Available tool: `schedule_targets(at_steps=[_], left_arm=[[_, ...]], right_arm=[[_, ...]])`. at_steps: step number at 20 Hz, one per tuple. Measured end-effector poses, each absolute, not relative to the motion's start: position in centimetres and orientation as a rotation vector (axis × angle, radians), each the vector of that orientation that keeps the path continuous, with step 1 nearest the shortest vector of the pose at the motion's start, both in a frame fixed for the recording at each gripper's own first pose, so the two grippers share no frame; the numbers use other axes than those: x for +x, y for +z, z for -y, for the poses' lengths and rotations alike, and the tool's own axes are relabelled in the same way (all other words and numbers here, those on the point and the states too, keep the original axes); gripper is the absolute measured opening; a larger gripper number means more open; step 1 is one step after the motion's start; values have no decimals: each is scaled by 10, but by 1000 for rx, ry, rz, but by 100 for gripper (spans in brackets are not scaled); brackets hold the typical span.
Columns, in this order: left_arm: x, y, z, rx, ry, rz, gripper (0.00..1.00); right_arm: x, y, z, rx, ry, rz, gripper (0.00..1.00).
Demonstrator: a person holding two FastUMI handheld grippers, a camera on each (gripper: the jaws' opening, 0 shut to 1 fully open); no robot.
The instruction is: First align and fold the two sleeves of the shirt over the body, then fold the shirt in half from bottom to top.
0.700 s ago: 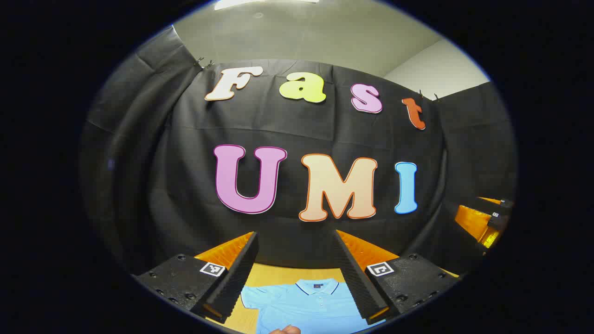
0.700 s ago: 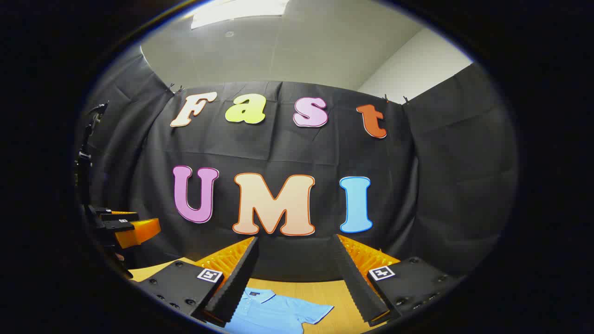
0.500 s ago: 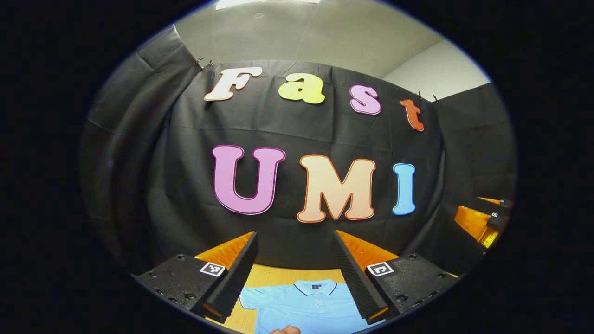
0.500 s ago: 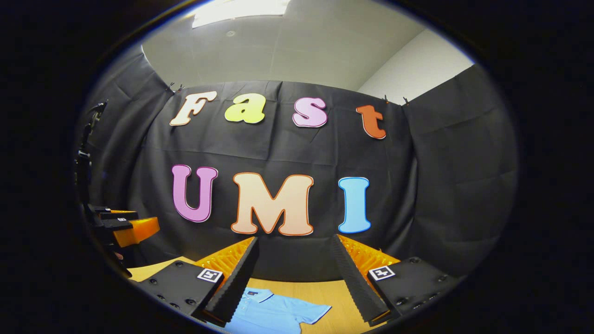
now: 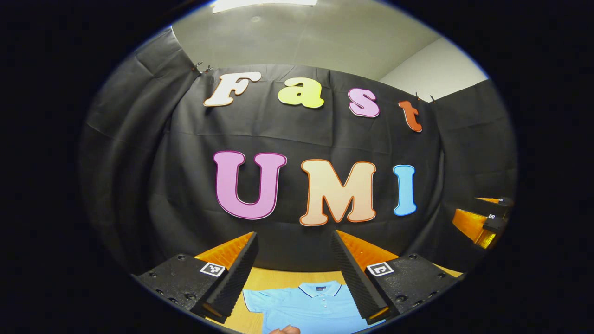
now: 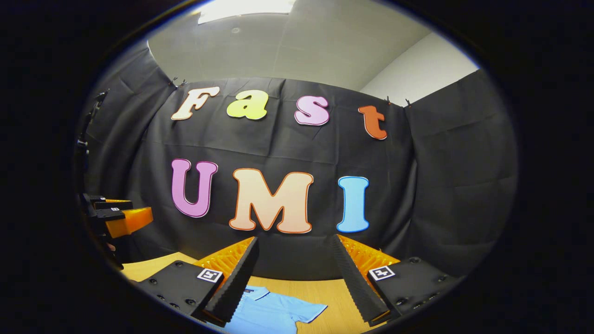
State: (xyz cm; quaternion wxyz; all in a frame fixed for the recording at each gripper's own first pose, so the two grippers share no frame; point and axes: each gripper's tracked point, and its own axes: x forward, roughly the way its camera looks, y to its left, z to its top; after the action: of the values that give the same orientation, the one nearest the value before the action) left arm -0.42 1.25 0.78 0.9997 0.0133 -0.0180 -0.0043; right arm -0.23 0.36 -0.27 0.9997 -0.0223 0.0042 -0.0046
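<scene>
Two grippers, left gripper (image 5: 294,269) and right gripper (image 6: 292,273), held above light wooden surface (image 6: 329,297), fingers spread, grasping nothing. Light blue short-sleeved polo shirt (image 5: 308,306) lies flat on surface, unfolded, collar toward black cloth wall (image 5: 297,134). Pale ceiling (image 6: 297,41) overhead.

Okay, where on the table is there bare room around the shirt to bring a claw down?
Bare table lies between the shirt's collar and the black cloth wall, and beside the sleeve in the right gripper view. Another patch sits beside the other sleeve. The shirt covers the middle.
</scene>
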Motion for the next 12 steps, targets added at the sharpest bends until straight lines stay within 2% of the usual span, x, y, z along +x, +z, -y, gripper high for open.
schedule_targets(at_steps=[1,7,12], left_arm=[[-5,7,-14,26,-9,38,95],[-6,7,-28,37,-26,49,94],[-2,3,-29,11,-89,47,94]], right_arm=[[-2,-4,-5,-45,-8,-10,100],[4,-13,-11,-50,-25,-26,98],[27,-48,-1,-70,-49,-65,98]])
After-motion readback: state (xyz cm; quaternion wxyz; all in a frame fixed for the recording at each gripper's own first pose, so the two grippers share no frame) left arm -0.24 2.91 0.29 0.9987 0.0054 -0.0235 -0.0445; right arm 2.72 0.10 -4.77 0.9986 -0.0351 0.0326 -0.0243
